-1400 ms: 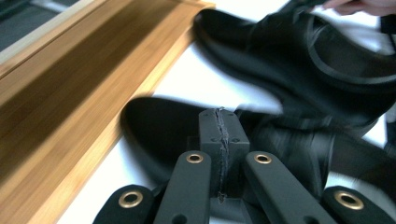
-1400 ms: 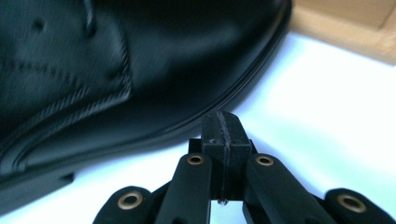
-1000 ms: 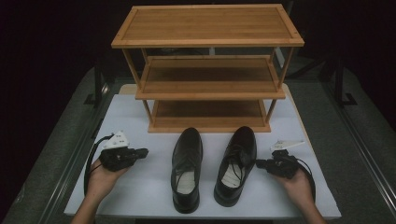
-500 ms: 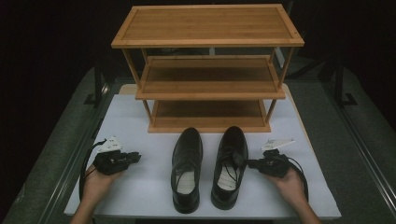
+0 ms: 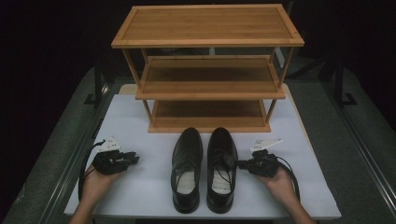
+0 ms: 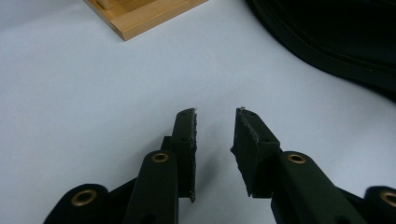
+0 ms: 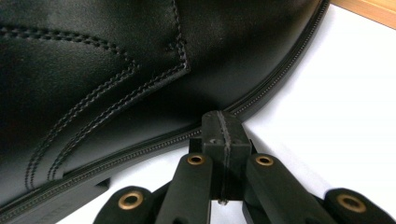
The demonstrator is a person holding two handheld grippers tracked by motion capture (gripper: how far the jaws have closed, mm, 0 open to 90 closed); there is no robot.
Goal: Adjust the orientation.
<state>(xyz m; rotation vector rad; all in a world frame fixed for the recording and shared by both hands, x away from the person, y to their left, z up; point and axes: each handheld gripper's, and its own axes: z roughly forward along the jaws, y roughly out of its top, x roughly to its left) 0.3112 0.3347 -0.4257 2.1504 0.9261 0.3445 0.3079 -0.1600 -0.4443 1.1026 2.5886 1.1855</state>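
Two black leather lace-up shoes stand side by side on the white mat (image 5: 140, 126), toes toward the rack: the left shoe (image 5: 187, 170) and the right shoe (image 5: 222, 168). My right gripper (image 5: 241, 164) is shut, and its joined tips (image 7: 222, 117) rest against the welt of the right shoe (image 7: 116, 60) at its outer side. My left gripper (image 5: 134, 159) lies low on the mat, well left of the left shoe. Its jaws have just been opening and stand a little apart (image 6: 215, 114) with nothing between them. The left shoe's edge (image 6: 336, 37) lies ahead of it to the right.
A three-tier bamboo shoe rack (image 5: 208, 70) stands at the back of the mat, its shelves bare; its bottom corner (image 6: 140, 16) lies ahead of the left gripper. Dark table surface and metal rails border the mat on both sides.
The right gripper has moved left and the right shoe has slid with it, closer to and parallel with the left shoe. The left hand has sunk slightly toward the mat.
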